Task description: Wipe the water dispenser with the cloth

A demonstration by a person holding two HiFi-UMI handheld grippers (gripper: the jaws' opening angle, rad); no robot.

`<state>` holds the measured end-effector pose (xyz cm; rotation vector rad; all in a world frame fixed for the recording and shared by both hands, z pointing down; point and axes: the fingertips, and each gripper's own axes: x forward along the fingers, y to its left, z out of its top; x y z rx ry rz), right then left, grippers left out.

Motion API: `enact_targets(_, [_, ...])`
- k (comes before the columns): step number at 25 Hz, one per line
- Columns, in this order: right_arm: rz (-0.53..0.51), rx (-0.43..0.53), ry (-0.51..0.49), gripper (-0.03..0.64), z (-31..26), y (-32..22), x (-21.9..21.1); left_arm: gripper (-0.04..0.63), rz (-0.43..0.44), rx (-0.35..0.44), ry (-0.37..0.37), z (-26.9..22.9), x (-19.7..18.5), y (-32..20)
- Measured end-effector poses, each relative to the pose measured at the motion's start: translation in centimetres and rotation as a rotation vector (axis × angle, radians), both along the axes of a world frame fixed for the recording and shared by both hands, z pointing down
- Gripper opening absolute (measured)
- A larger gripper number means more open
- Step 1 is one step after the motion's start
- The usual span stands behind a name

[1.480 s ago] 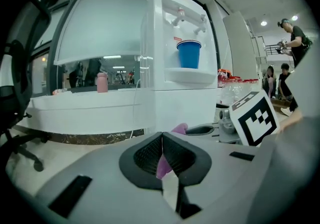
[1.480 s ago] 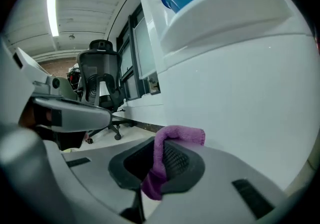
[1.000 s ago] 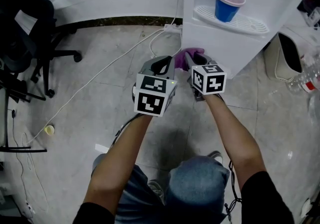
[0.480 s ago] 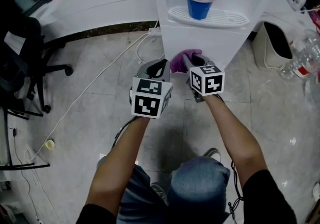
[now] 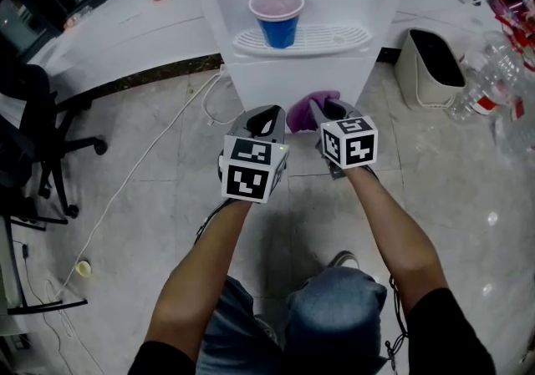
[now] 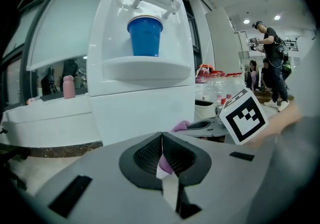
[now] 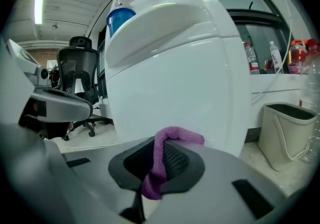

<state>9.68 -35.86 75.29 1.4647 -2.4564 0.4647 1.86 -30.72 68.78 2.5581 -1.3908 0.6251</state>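
The white water dispenser (image 5: 292,73) stands straight ahead, with a blue cup (image 5: 277,18) on its drip tray. My right gripper (image 5: 322,108) is shut on a purple cloth (image 5: 301,112), held just short of the dispenser's lower front panel. In the right gripper view the cloth (image 7: 162,160) is pinched between the jaws and folds over the tip, with the dispenser (image 7: 180,83) close behind. My left gripper (image 5: 269,117) hovers beside the right one, jaws closed with nothing in them. The left gripper view faces the dispenser (image 6: 145,113) and the cup (image 6: 145,36).
A beige bin (image 5: 430,68) stands right of the dispenser, with plastic bottles (image 5: 493,73) beyond it. A white cable (image 5: 150,148) runs across the tiled floor on the left. A black office chair (image 5: 33,139) stands far left. People (image 6: 270,63) stand in the background.
The dispenser has shifted left in the head view and now stands straight ahead. Both grippers keep their places side by side, the right one still holding the cloth.
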Motion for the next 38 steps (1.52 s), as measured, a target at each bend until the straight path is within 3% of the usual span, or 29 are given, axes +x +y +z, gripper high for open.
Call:
enact_targets(12, [0.115,-0.012,0.035,0.032,-0.3,0.1,9.0,0.026,0.087,0.003,0.015,-0.7,6.2,-1.5])
enact_targets(22, [0.133,-0.035,0.030,0.032,-2.9,1.2,10.4,0.026,0.110,-0.026,0.007,-2.8,7.4,-1.6])
enact_targets(31, [0.115,-0.082,0.077,0.032,-13.4,4.3,10.3,0.026,0.100,-0.125,0.028,-10.5,7.1,0.4])
enact_targets(38, [0.083,-0.077,0.106,0.032,-27.8,6.1,10.1,0.026,0.081,-0.163,0.022,-22.6,5.9,1.7])
